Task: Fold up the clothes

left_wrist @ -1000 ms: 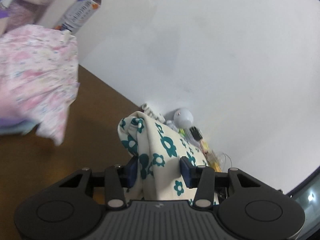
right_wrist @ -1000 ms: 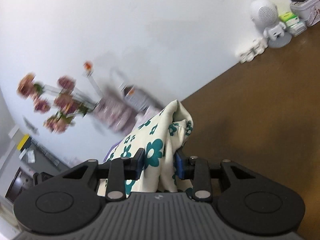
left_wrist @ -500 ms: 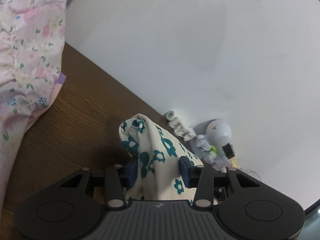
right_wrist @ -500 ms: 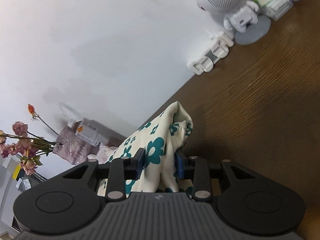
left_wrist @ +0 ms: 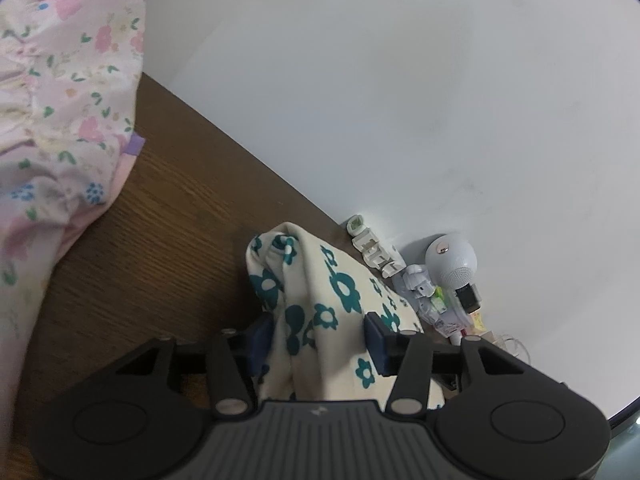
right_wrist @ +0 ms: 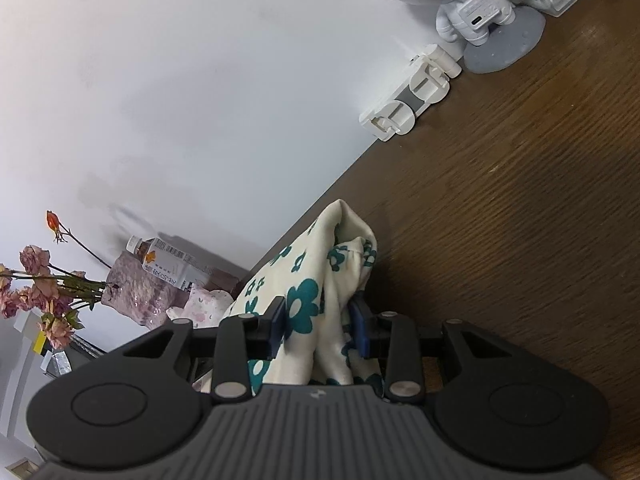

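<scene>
Since a second ago we are closing in on the wall, the astronaut speaker (right_wrist: pixel 472 8) looming larger. Our left gripper (left_wrist: pixel 318 338) and right gripper (right_wrist: pixel 318 322) are each pinching bunched cream cloth with teal flowers (left_wrist: pixel 316 280) above the brown wooden table (right_wrist: pixel 520 200). Pink floral clothes (left_wrist: pixel 52 120) are running off-frame.

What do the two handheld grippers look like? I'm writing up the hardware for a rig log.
Both look alike. The left gripper and right gripper each have a dark grey ribbed body with a small pale logo, two round black side housings, black linkage arms with silver pins, and dark blue finger pads. No cables, hands or sleeves show.
</scene>
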Tool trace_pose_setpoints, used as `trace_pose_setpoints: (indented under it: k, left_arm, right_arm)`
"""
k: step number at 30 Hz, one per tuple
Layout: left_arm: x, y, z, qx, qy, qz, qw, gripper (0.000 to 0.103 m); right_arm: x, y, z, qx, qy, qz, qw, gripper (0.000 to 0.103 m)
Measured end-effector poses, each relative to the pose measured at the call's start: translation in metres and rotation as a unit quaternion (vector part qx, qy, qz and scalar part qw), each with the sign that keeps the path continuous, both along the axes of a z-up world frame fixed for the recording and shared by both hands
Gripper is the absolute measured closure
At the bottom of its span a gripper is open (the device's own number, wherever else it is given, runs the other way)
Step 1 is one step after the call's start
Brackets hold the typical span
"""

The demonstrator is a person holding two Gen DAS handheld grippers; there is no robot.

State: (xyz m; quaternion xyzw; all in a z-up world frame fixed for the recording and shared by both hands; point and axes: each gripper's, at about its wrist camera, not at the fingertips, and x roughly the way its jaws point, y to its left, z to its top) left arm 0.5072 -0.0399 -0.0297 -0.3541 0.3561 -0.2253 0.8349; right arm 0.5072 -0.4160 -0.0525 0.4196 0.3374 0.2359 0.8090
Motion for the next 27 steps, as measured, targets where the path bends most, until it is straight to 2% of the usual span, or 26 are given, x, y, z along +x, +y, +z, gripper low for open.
trace_pose_setpoints:
  k: [3, 5, 7, 9, 15, 17, 18, 21, 22, 23, 27]
  left_arm:
    - [0.0, 0.0, 0.002, 0.001, -0.004, 0.006, 1.0, 0.056]
    - [0.002, -0.003, 0.003, 0.006, -0.008, 0.005, 0.9999, 0.061]
    - [0.002, -0.009, 0.003, 0.019, -0.015, 0.003, 0.9997, 0.064]
    - [0.003, -0.016, 0.003, 0.038, -0.022, 0.0, 0.999, 0.064]
    - [0.003, -0.03, 0.01, 0.073, -0.04, -0.004, 0.9965, 0.064]
    - [-0.002, -0.031, 0.018, 0.091, -0.047, 0.001, 0.9947, 0.058]
    - [-0.008, -0.027, 0.024, 0.102, -0.057, 0.001, 0.9932, 0.057]
    - [-0.025, -0.028, 0.041, 0.147, -0.098, 0.005, 0.9842, 0.037]
    - [-0.031, -0.03, 0.046, 0.166, -0.109, 0.011, 0.9801, 0.028]
    - [-0.037, -0.033, 0.05, 0.183, -0.118, 0.015, 0.9759, 0.023]
    - [-0.052, -0.048, 0.055, 0.252, -0.129, 0.016, 0.9588, 0.017]
  right_arm:
    - [-0.006, -0.008, 0.003, 0.0, 0.001, -0.006, 1.0, 0.066]
    - [-0.008, -0.01, 0.007, -0.009, -0.006, -0.009, 1.0, 0.068]
    - [-0.009, -0.009, 0.01, -0.019, -0.011, -0.011, 1.0, 0.079]
    - [-0.01, -0.008, 0.011, -0.029, -0.012, -0.011, 0.999, 0.08]
    - [-0.013, -0.002, 0.016, -0.06, -0.018, -0.009, 0.998, 0.08]
    - [-0.014, -0.001, 0.017, -0.07, -0.02, -0.008, 0.997, 0.077]
    - [-0.014, 0.0, 0.018, -0.075, -0.021, -0.008, 0.997, 0.074]
    - [-0.026, 0.013, 0.027, -0.125, -0.038, -0.004, 0.991, 0.044]
    - [-0.03, 0.018, 0.03, -0.142, -0.044, -0.003, 0.989, 0.036]
    - [-0.034, 0.022, 0.034, -0.159, -0.05, -0.001, 0.986, 0.033]
    - [-0.05, 0.041, 0.046, -0.227, -0.073, 0.004, 0.971, 0.019]
